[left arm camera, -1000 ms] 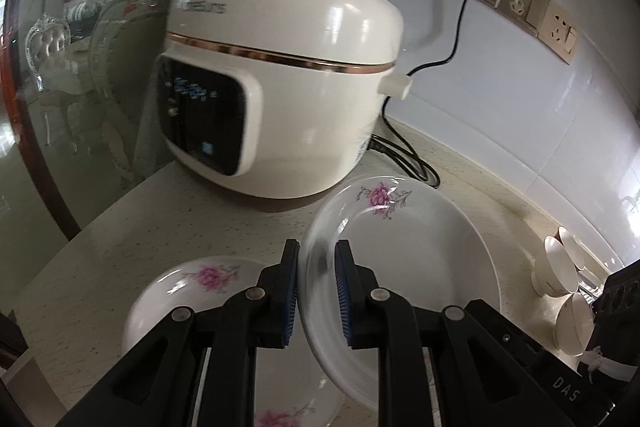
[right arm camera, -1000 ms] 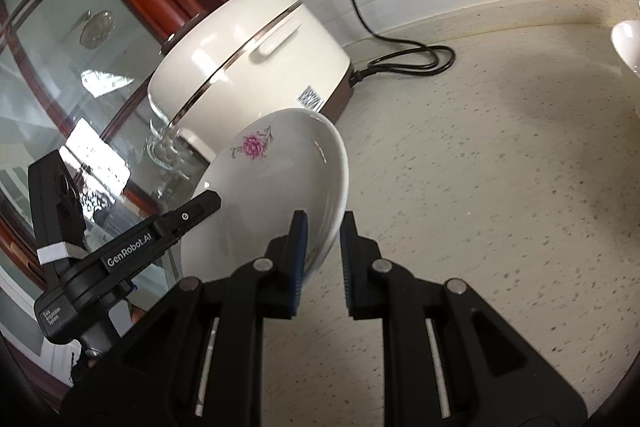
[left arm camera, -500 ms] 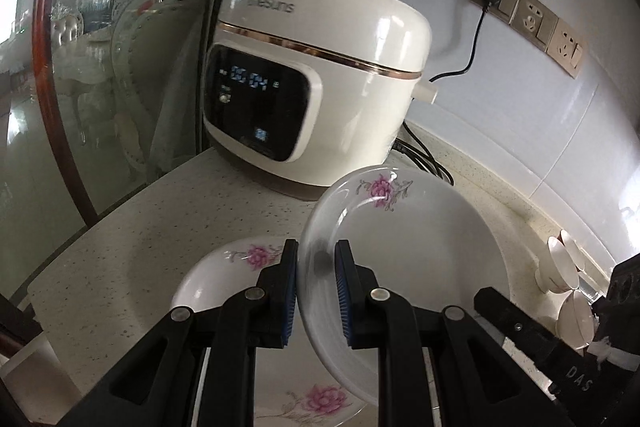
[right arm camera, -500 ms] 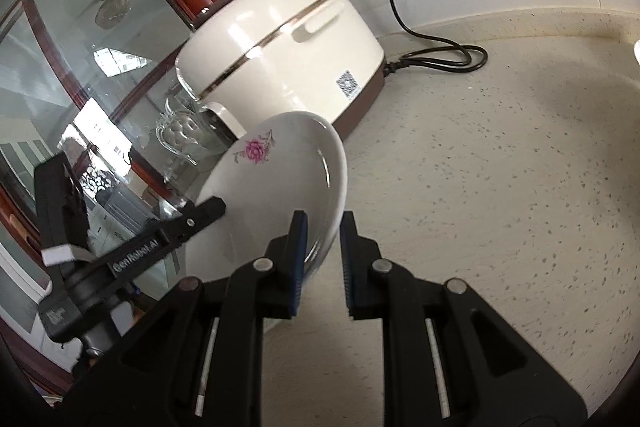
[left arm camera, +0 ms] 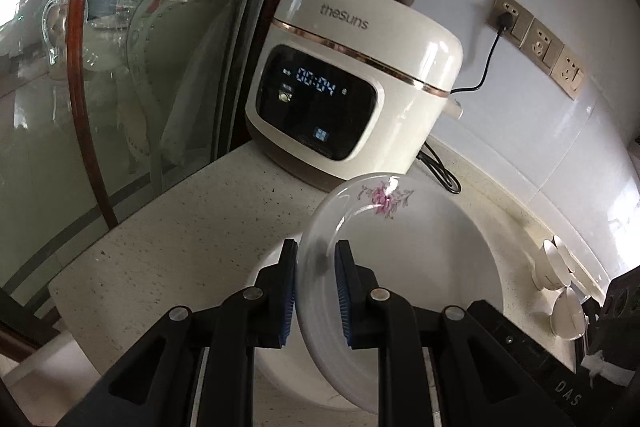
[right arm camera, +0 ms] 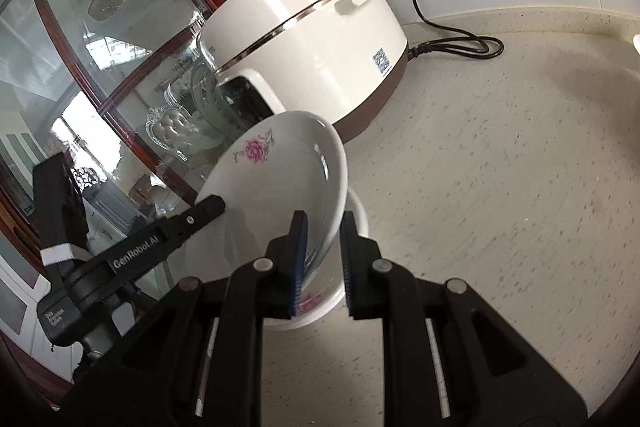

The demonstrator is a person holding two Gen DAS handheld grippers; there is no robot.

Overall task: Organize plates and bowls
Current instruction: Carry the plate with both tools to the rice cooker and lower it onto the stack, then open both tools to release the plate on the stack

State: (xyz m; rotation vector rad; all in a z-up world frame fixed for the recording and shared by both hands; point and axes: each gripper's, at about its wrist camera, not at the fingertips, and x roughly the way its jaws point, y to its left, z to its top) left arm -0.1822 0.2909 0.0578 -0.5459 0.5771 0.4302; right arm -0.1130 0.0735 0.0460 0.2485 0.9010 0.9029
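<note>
A white plate with a pink flower is held between both grippers, tilted above the counter; it also shows in the right wrist view. My left gripper is shut on its left rim. My right gripper is shut on its right rim. The left gripper's body shows at the plate's far side in the right wrist view. A second white flowered plate lies flat on the counter right under the held one, mostly hidden; its rim shows in the right wrist view. Small white bowls stand at the right.
A cream rice cooker stands at the back of the speckled counter, its black cord coiled beside it and plugged into the wall sockets. A glass cabinet door with a red wooden frame bounds the left side.
Both grippers have drawn back and up with the plate, so the rice cooker looks farther away. The held plate now hangs over the lower plate and hides most of it.
</note>
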